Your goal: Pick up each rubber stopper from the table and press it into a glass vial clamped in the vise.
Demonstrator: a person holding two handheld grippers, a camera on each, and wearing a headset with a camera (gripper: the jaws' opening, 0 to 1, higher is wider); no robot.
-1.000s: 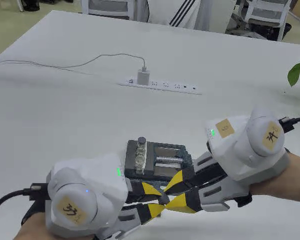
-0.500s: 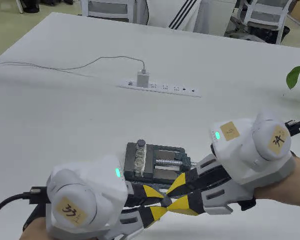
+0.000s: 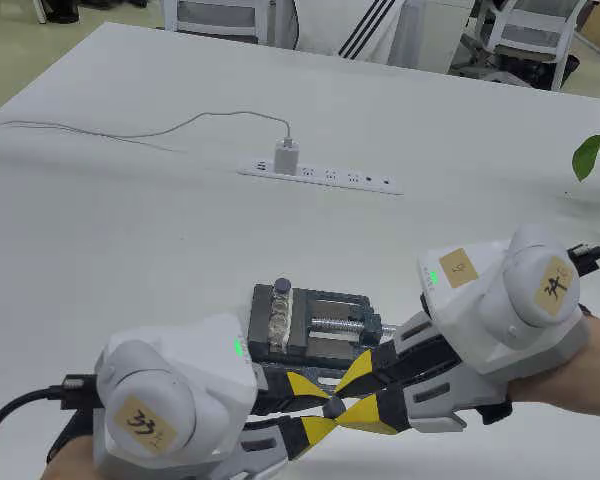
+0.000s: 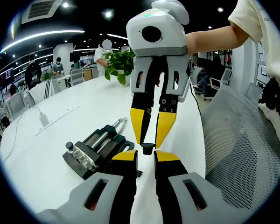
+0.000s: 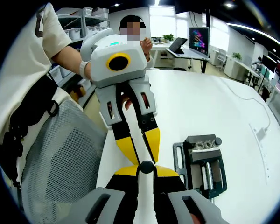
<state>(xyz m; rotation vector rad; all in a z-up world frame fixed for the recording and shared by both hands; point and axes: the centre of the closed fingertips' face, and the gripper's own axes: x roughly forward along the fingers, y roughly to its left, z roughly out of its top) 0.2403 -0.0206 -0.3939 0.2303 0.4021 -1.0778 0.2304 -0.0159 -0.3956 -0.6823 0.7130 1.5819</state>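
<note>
The rubber stopper [image 4: 148, 148] is just beside the vise [image 3: 325, 335], on the person's side of it. The left tool [image 4: 145, 157] and right tool [image 5: 146, 171] meet tip to tip, both clamped on it. One capped glass vial [image 3: 279, 312] stands in the vise on the worktop [image 3: 130, 230].

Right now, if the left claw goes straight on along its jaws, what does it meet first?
The black rubber stopper, sitting at the tips of the left claw. Right behind it is the right claw, pointing back tip to tip. Which claw grips the stopper is unclear.
</note>
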